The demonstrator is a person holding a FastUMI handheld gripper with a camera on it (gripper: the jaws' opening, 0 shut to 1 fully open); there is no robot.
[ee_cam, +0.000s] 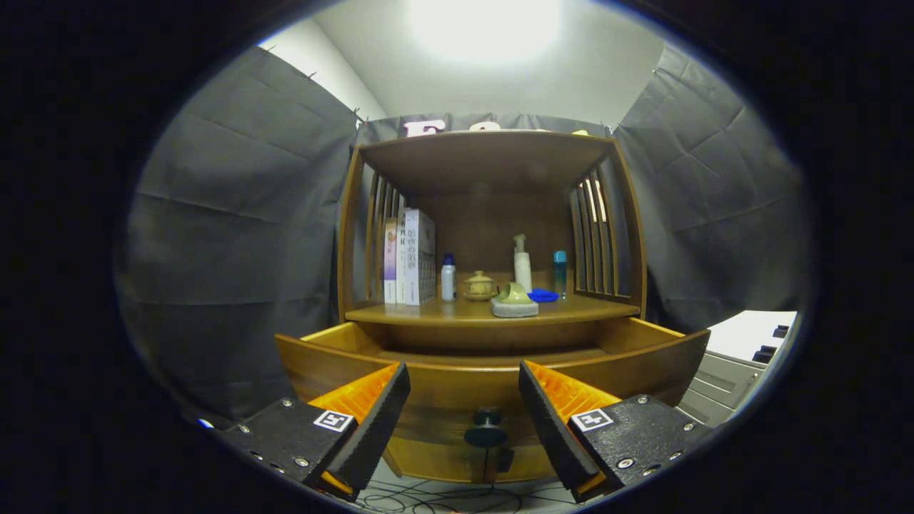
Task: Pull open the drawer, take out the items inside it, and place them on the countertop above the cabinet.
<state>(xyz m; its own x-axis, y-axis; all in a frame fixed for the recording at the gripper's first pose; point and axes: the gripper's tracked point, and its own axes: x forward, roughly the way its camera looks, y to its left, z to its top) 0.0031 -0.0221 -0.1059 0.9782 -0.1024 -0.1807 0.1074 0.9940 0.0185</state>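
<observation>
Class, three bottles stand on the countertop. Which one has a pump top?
The white pump bottle, standing behind the green cup. The white bottle and the teal bottle have plain caps. The hand-held gripper hangs open before the drawer knob.

books, bottles and lidded pot upright together

The wooden cabinet is standing ahead of the gripper, whose fingers are spread apart and holding nothing, and its countertop is carrying a row of things. A few upright books are leaning together at its left end, with a small white bottle with a blue cap just beside them. A lidded ceramic pot is sitting near the middle. A green cup is lying tipped on a grey stone coaster at the front edge. Behind it a white pump bottle, a blue cloth and a slim teal-capped bottle are resting.
</observation>
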